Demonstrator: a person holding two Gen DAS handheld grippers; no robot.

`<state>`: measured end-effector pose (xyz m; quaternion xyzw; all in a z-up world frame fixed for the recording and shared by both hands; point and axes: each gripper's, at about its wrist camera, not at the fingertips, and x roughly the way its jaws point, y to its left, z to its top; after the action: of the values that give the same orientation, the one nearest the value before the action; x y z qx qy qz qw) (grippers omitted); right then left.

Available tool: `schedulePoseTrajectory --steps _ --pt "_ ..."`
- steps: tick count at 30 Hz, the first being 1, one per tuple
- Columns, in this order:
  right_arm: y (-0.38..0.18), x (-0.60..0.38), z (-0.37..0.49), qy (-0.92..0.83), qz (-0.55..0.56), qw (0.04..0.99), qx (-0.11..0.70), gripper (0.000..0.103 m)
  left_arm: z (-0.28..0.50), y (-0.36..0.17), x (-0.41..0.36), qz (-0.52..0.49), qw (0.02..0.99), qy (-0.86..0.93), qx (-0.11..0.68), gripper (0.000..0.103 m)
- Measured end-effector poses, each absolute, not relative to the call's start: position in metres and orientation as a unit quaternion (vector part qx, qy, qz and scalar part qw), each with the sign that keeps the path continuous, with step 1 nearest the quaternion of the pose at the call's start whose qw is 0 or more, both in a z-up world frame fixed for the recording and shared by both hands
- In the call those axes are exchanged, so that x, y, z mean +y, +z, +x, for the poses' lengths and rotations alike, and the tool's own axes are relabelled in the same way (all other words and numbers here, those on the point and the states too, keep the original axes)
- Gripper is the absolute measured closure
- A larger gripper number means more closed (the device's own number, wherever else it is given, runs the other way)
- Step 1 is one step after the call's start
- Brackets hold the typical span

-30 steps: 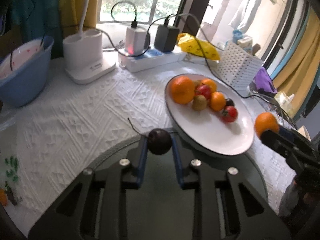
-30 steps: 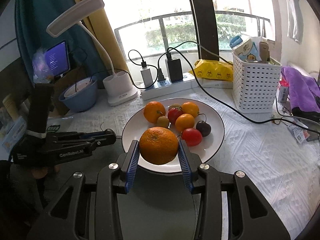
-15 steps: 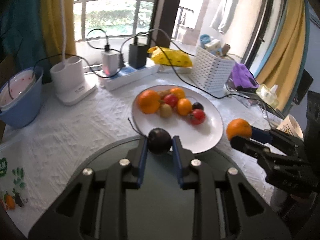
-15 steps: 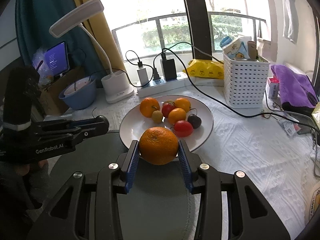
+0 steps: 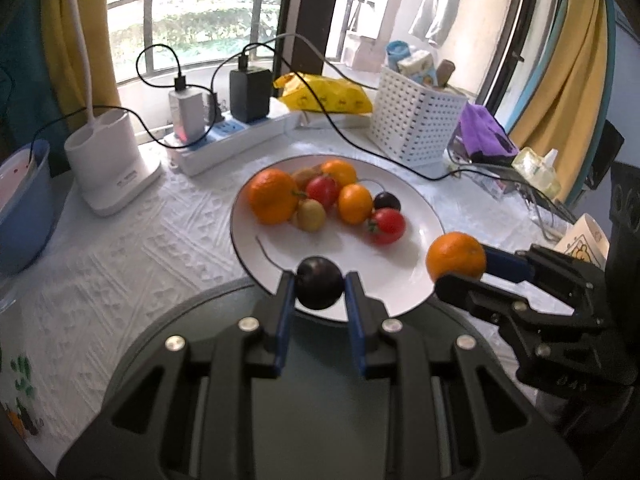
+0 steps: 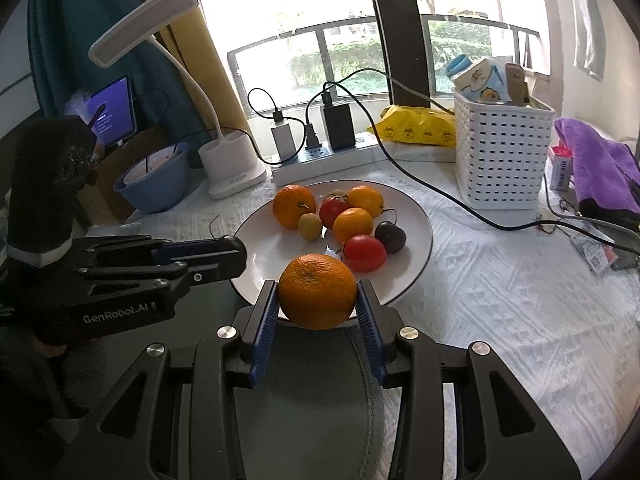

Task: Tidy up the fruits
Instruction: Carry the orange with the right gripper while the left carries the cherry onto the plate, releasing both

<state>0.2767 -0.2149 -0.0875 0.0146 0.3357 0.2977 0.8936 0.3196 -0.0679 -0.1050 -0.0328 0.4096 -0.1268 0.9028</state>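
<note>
Left wrist view: left hand-held gripper (image 5: 319, 289) clamps a dark cherry (image 5: 319, 288) at the plate's (image 5: 424, 216) 6 o'clock rim. Right hand-held gripper (image 6: 317, 304) grips an orange (image 6: 317, 291) near that same edge.

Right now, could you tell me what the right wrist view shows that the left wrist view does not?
Only the right wrist view shows the desk lamp's head and the lit tablet screen at left. Only the left wrist view shows the dark cherry clamped in the left gripper, and a pale bottle at right. Both show the white plate of fruit, the white basket, and the orange held in the right gripper.
</note>
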Motion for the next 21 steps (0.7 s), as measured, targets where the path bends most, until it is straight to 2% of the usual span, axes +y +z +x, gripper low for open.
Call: schedulePoseTrajectory --steps 5,10,14,21 --pt "-0.090 -0.210 0.281 0.302 0.011 0.891 0.340 0.061 0.324 -0.110 -0.067 -0.039 0.897 -0.124 0.423 0.076" --pt "-0.090 -0.208 0.281 0.301 0.008 0.890 0.343 0.061 0.324 -0.109 -0.064 -0.045 0.896 -0.123 0.425 0.069" --pt "-0.088 -0.208 0.278 0.295 0.006 0.892 0.341 0.061 0.319 -0.106 -0.059 -0.056 0.896 -0.124 0.423 0.060" --pt "-0.082 -0.205 0.269 0.289 0.003 0.898 0.332 0.061 0.302 -0.095 -0.050 -0.066 0.902 -0.121 0.409 0.058"
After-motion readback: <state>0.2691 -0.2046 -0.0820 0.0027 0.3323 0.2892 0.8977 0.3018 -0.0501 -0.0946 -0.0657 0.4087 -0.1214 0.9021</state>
